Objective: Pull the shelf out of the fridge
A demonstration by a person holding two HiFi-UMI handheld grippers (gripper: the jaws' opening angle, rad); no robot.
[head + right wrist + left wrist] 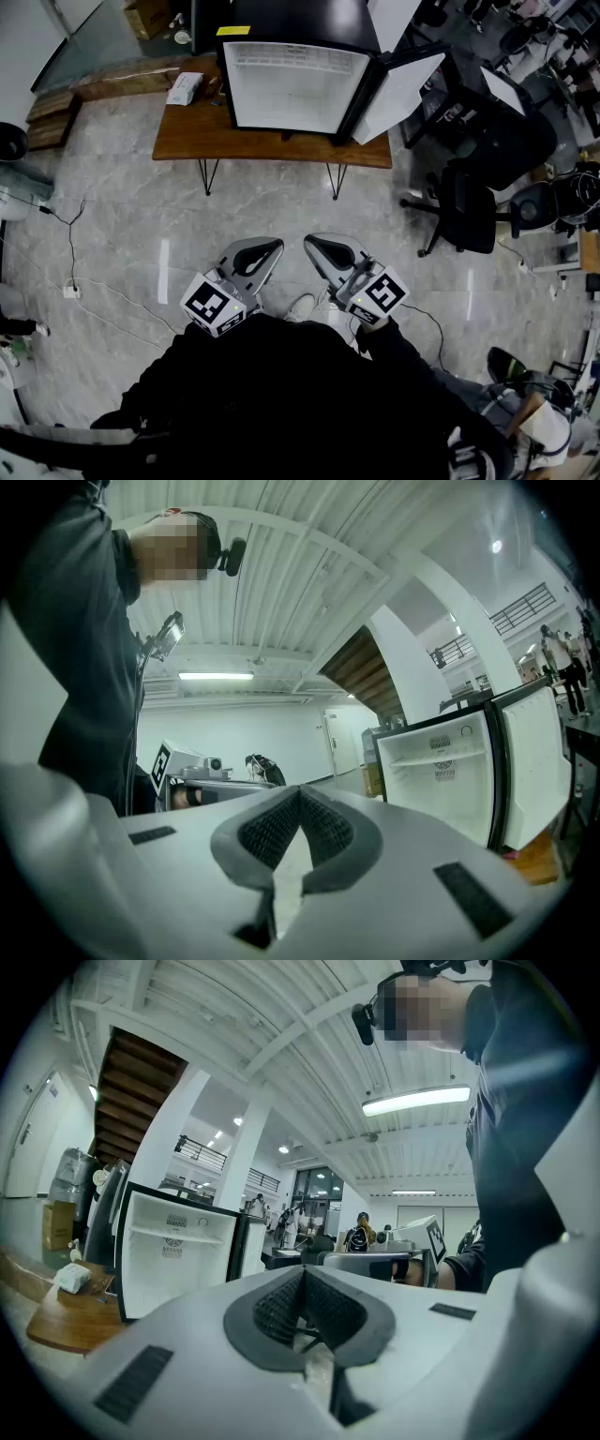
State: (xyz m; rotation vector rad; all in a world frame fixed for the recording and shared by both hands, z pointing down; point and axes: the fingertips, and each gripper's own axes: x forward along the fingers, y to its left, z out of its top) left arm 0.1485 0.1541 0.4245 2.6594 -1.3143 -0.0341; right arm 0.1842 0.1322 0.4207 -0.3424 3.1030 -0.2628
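Left gripper (270, 249) & right gripper (316, 246) we hold shut, empty, at waist b/c fridge (295, 89) w/ shelf (439, 758) stands well ahead.

My left gripper (270, 247) and right gripper (315, 246) are pale grey shells, each carrying a white cube printed with black square markers. Their pads (278, 1307) are dark grey with a fine criss-cross weave. My sleeves (281, 394) are black. The fridge (295, 89) is black outside and white inside, its shelf (178, 1235) is white too, and there is a yellow label (232, 30) on its black top. The table (187, 139) is warm brown wood on thin black legs. The floor (122, 234) is grey marble with paler veins, crossed by a white cable (71, 244). The office chairs (466, 211) are black.
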